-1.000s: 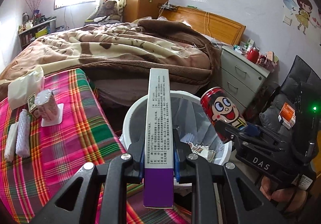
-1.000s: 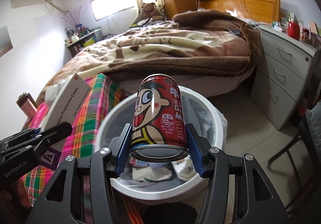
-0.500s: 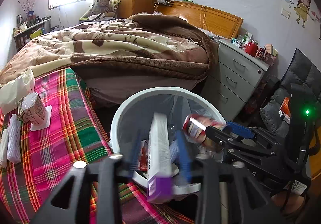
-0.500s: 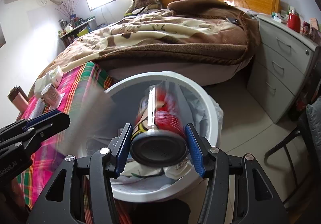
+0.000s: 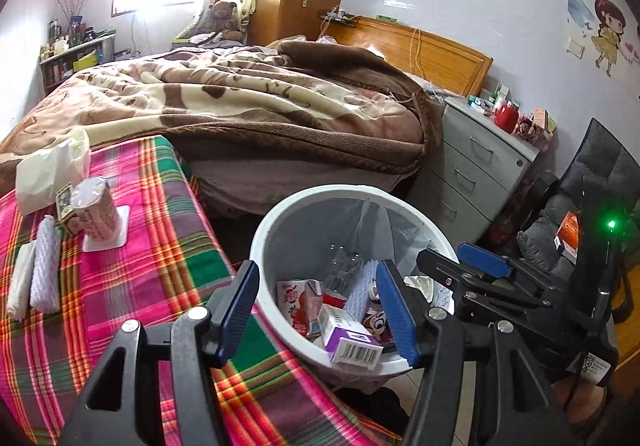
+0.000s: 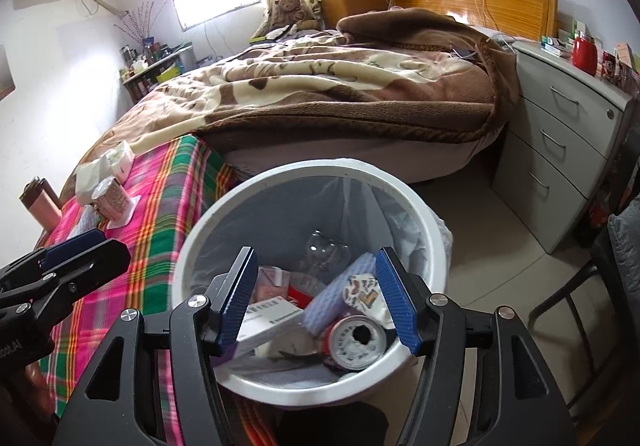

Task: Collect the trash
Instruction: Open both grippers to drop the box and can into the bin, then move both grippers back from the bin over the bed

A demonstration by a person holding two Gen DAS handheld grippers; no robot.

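Now both grippers, left (image 5: pixel 316 308) and right (image 6: pixel 316 302), hang empty with jaws just opened; the box (image 5: pixel 350 338) and can (image 6: pixel 356 342) they held lie in the bin (image 6: pixel 424 222). Only the right view shows the can's punctured top.

one bin (image 5: pixel 280 214), one can (image 6: pixel 356 342), two cartons (image 5: pixel 298 302), one purple box (image 5: pixel 348 338)

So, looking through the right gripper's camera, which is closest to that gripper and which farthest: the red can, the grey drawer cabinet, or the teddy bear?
1. Red can: nearest, lying in the white bin right below the open right gripper, whose jaws have just been opening.
2. Grey drawer cabinet: farther, on the right beside the bed.
3. Teddy bear: farthest, by the curtain beyond the bed.
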